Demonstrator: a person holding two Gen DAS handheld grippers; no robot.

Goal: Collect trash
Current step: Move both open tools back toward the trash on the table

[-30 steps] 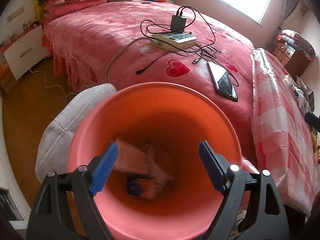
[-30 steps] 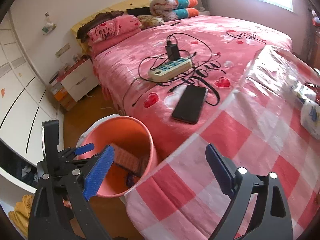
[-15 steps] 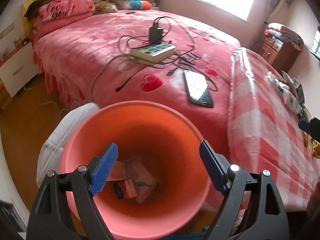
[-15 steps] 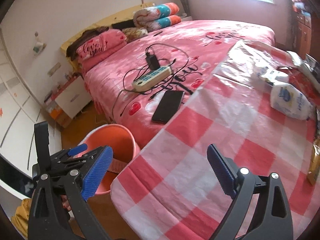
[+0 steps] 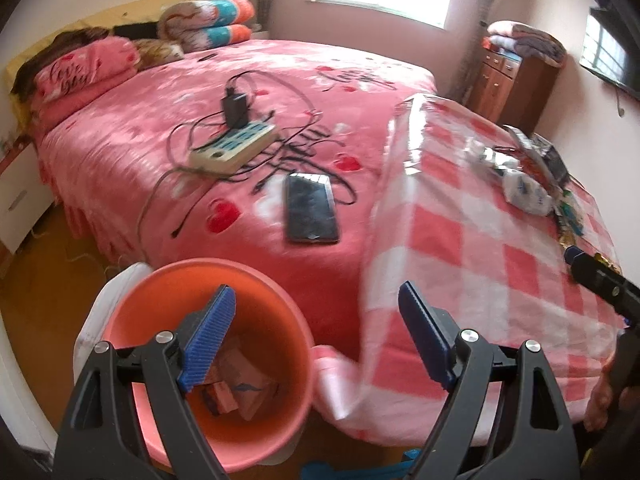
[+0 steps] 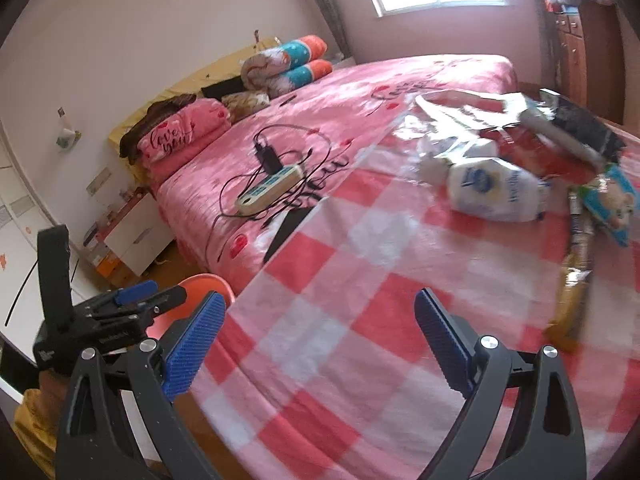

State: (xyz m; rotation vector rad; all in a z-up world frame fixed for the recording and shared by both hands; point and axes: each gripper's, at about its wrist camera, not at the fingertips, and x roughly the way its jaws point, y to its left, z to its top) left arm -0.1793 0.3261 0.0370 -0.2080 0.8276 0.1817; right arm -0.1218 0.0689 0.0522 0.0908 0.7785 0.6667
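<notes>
Both grippers have pulled back from the orange bin (image 5: 208, 320) at the lower left – now the worktop (image 6: 360, 280) fills the view. The left gripper (image 5: 316, 336) and right gripper (image 6: 316, 344) hold their jaws wide (nothing inside). Trash wrappers (image 6: 496, 196) wait at the upper right, so more picking comes next.

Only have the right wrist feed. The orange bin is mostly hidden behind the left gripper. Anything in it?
Observer: Yes. The round orange plastic bin holds a few crumpled pinkish cartons at the bottom.
Operator: Is the left gripper holding anything?
Observer: No. The left gripper is open, with nothing between its fingers.
Operator: What's the dark slab at the tablecloth edge?
Observer: A black smartphone, lying flat on the pink bedspread.
</notes>
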